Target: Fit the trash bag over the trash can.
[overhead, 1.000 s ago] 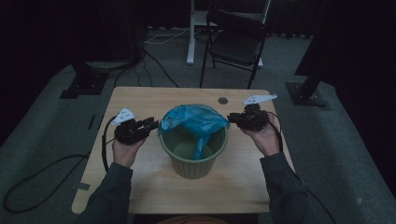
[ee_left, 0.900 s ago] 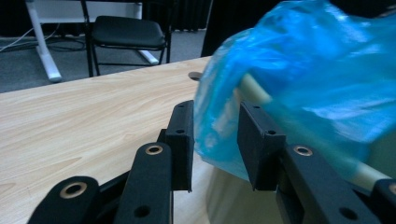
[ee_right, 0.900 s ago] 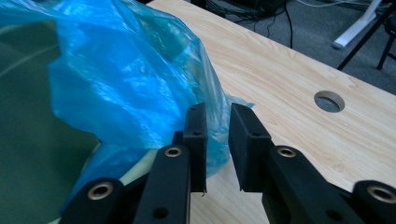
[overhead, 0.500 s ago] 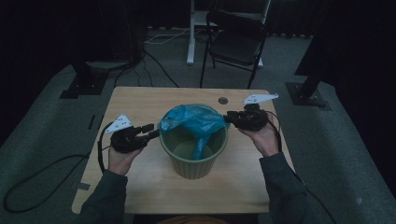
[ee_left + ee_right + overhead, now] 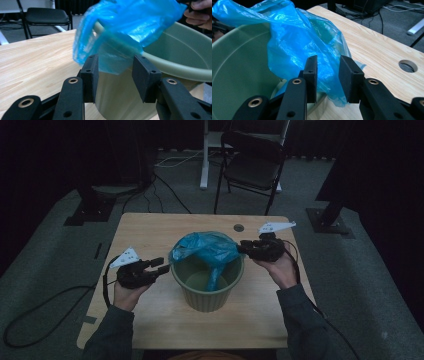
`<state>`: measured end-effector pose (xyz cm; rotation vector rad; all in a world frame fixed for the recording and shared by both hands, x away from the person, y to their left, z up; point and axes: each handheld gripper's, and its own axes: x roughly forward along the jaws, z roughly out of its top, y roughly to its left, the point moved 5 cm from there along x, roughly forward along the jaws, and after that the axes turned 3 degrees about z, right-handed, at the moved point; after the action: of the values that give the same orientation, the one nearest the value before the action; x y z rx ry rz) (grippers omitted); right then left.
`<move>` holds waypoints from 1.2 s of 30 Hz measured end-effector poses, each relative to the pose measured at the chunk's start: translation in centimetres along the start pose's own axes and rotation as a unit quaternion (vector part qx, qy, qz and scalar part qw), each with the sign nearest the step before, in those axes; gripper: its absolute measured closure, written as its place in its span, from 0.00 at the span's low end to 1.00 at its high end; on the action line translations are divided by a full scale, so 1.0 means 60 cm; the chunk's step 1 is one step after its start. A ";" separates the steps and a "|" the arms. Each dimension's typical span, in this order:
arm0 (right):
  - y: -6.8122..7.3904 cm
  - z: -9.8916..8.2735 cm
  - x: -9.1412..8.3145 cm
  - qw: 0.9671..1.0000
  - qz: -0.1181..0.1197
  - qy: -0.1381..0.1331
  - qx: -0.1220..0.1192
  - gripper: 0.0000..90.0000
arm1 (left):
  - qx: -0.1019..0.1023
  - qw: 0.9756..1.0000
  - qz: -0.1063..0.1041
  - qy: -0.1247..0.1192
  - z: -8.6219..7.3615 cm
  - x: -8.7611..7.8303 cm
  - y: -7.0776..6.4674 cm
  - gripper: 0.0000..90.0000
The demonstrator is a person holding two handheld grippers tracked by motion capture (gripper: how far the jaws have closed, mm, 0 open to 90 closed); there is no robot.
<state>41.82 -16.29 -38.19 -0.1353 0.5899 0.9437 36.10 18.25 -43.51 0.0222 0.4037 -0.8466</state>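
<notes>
A green plastic bin (image 5: 207,295) stands mid-table with a blue plastic bag (image 5: 205,247) draped over its far rim and hanging inside. My left gripper (image 5: 162,265) sits at the bin's left side. Its jaws (image 5: 115,72) have just been opening and stand wide, with the bag's (image 5: 130,22) lower edge hanging loose between and behind them. My right gripper (image 5: 242,247) is at the bin's right rim. Its jaws (image 5: 328,75) have also just been opening. The bag (image 5: 294,37) lies in their gap, and the pads do not press on it. The bin wall (image 5: 237,62) is to their left.
The wooden table (image 5: 150,230) has a round hole (image 5: 238,227) at its far right. A black folding chair (image 5: 252,170) and a white desk leg (image 5: 204,155) stand beyond it. Cables (image 5: 50,305) and stand bases (image 5: 330,217) lie on the floor at both sides.
The left gripper has drawn a little away from the bin toward the near edge and its jaws have spread. The right hand has stayed at the rim.
</notes>
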 end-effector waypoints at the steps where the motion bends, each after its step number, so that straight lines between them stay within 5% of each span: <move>1: 0.001 0.000 0.002 1.000 0.000 0.001 0.000 0.75 | 0.001 1.000 0.001 0.002 -0.001 0.002 0.000 0.63; 15: -0.002 -0.004 0.011 1.000 0.004 0.009 0.004 0.80 | 0.021 0.999 0.013 0.024 -0.008 0.022 -0.001 0.63; 21: -0.001 -0.004 0.007 1.000 -0.001 0.011 -0.002 0.96 | 0.040 0.998 0.033 0.030 -0.001 0.032 -0.012 0.84; 26: 0.005 -0.006 0.001 1.000 -0.001 0.009 -0.008 1.00 | 0.048 0.998 0.034 0.024 0.001 0.023 -0.022 0.98; 36: 0.010 -0.015 -0.010 1.000 -0.002 0.003 -0.007 1.00 | 0.056 0.997 0.055 0.025 -0.002 0.016 -0.023 0.96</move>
<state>40.71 -16.71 -38.56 -0.1521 0.5876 0.9435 35.63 16.63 -43.76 0.1694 0.3979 -0.7605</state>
